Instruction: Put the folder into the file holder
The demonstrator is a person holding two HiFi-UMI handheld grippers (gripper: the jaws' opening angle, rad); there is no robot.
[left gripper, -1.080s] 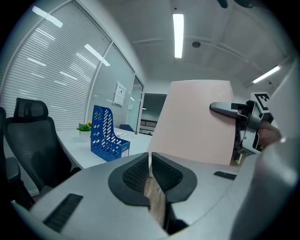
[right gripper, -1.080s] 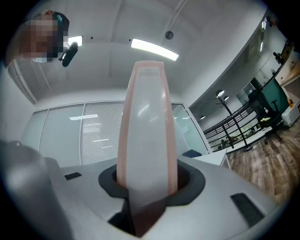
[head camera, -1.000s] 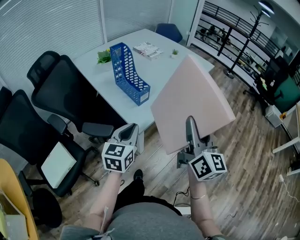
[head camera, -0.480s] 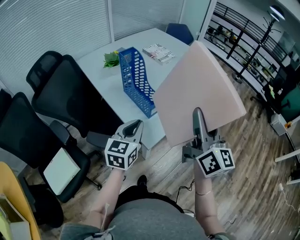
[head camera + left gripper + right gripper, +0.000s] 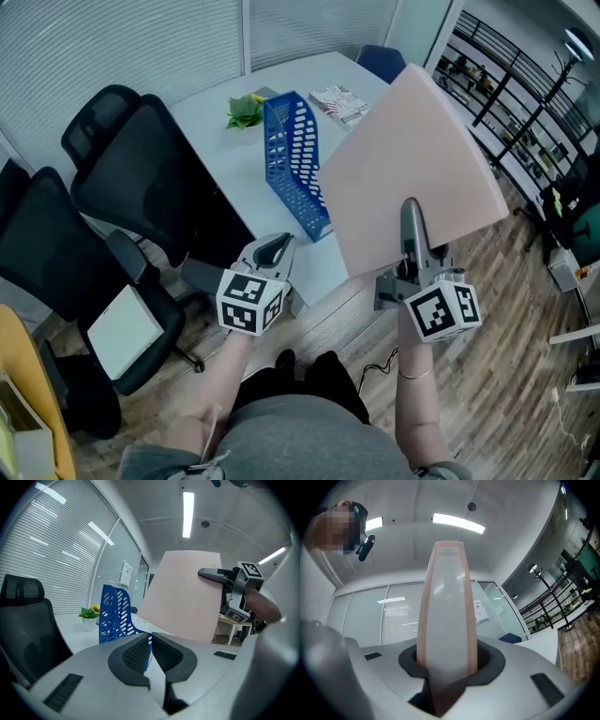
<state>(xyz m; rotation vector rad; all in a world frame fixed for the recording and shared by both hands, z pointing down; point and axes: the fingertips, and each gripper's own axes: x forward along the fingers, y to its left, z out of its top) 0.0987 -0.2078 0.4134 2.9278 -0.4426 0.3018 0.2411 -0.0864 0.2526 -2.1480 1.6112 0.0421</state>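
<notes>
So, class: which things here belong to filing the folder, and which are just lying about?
In the job: pink folder, right gripper clamping it, blue file holder.
Lying about: potted plant, magazine, black office chairs.

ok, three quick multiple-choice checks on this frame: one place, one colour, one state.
1. Where does the file holder stand?
A. on a shelf
B. on the white table
C. in a drawer

2. What colour is the folder?
A. green
B. black
C. pink

3. What is the right gripper doing?
A. shut on the folder
B. open and empty
C. shut on the file holder

Key:
1 B: it stands upright on the tabletop near the potted plant.
2 C: the head view shows a pale pink panel.
3 A: the right gripper view shows the folder's edge pinched between both pads.
</notes>
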